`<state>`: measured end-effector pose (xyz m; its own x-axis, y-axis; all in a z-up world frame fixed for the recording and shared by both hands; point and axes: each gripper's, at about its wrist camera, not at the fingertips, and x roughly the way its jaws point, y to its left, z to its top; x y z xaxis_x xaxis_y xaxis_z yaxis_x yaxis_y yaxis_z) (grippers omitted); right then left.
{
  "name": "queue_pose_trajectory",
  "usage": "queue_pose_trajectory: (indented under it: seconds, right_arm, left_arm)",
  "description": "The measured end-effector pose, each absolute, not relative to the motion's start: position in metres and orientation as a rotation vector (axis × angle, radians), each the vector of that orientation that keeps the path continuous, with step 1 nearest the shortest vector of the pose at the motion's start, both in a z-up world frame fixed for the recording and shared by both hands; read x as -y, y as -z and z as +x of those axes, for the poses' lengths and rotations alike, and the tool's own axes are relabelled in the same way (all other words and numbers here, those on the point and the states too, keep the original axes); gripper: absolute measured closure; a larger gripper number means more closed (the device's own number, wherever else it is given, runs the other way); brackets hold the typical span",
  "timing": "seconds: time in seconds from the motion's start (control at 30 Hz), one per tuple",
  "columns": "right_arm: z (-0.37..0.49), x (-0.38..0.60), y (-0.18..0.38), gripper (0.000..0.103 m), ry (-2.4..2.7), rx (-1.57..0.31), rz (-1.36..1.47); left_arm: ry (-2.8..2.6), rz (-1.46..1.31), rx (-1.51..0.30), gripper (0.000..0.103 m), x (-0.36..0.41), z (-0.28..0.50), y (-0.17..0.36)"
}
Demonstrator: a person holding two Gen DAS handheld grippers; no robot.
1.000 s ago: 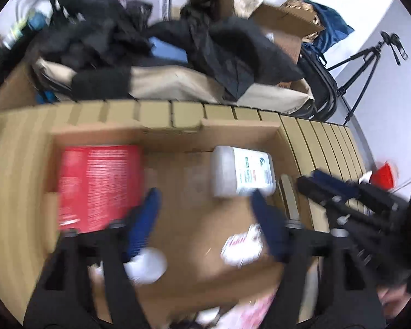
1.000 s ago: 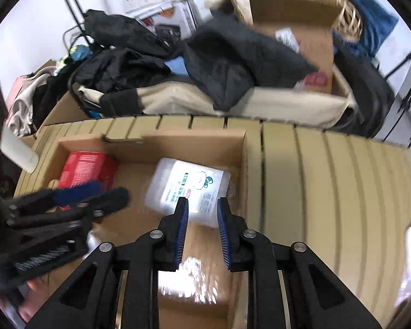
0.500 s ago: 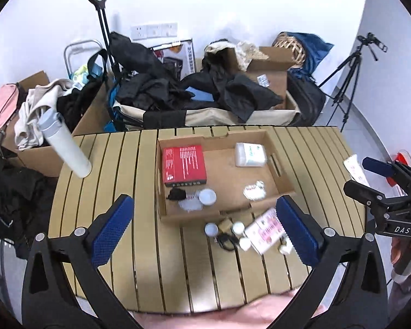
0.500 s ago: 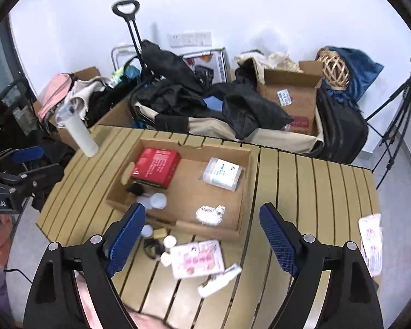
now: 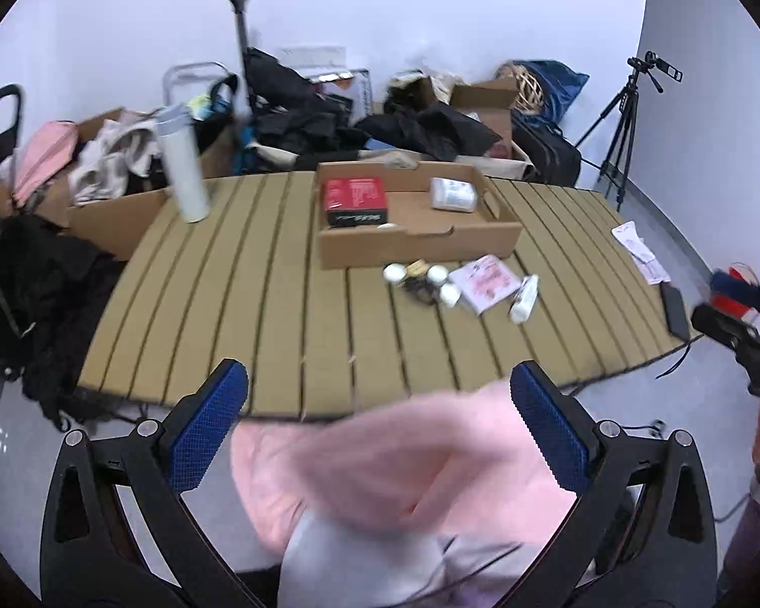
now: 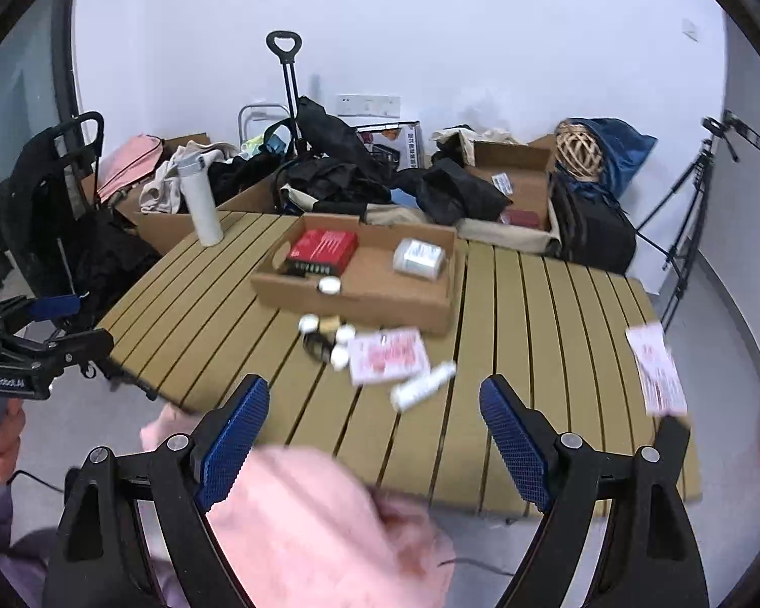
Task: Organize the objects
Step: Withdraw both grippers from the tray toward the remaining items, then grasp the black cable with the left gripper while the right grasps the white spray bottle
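Observation:
A cardboard tray [image 5: 420, 248] [image 6: 359, 304] stands on the slatted table [image 5: 258, 304] and holds a red box [image 5: 354, 195] [image 6: 321, 245] and a white packet [image 5: 452, 193] [image 6: 418, 256]. In front of it lie small white jars [image 5: 395, 271] [image 6: 309, 324], a pink-and-white packet [image 5: 486, 281] [image 6: 387, 354] and a white tube [image 5: 524, 299] [image 6: 423, 385]. My left gripper [image 5: 375, 395] [image 6: 71, 324] hangs open and empty off the table's near edge. My right gripper [image 6: 372, 400] [image 5: 719, 304] is also wide open, holding nothing.
A tall white bottle [image 5: 185, 167] [image 6: 200, 200] stands at the table's far left. Another packet [image 5: 638, 253] [image 6: 656, 370] and a dark phone [image 5: 676, 306] lie at the right edge. Pink clothing of the person [image 5: 380, 466] fills the foreground. Boxes, bags and a tripod [image 5: 618, 142] crowd the floor behind.
Both grippers have pulled back and up from over the tray to beyond the table's near edge. The right jaws went from nearly shut to wide open; the left jaws spread wider.

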<state>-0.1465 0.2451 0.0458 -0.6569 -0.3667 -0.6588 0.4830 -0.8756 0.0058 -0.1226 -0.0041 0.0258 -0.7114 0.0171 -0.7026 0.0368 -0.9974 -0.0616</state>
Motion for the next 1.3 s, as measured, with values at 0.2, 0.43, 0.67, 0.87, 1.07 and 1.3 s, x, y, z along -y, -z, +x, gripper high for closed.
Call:
queue_pose_trajectory:
  seconds: [0.2,0.43,0.67,0.87,1.07,1.3]
  right_arm:
    - [-0.076,-0.250,0.002,0.015,2.485,-0.040,0.952]
    - [-0.076,-0.243,0.011,0.015,2.499,-0.063,0.977]
    - [-0.081,-0.247,0.025,0.015,2.495,-0.025,1.024]
    - [-0.108,-0.243,0.038,0.015,2.482,-0.018,1.055]
    - [-0.163,-0.230,0.063,0.015,2.458,-0.029,1.116]
    - [-0.225,-0.219,0.091,0.025,2.463,0.000,1.189]
  left_arm:
    - [2.938,1.221,-0.190,0.000,0.008,-0.068,0.004]
    - [2.934,1.194,-0.160,0.000,0.002,-0.067,0.008]
    - [2.928,1.239,-0.174,0.000,0.002,-0.078,0.022]
    - [2.943,1.188,-0.156,0.000,0.003,-0.120,0.035]
    - [2.980,1.212,-0.133,0.000,-0.004,-0.185,0.056]
    - [3.014,1.307,-0.180,0.012,-0.019,-0.274,0.083]
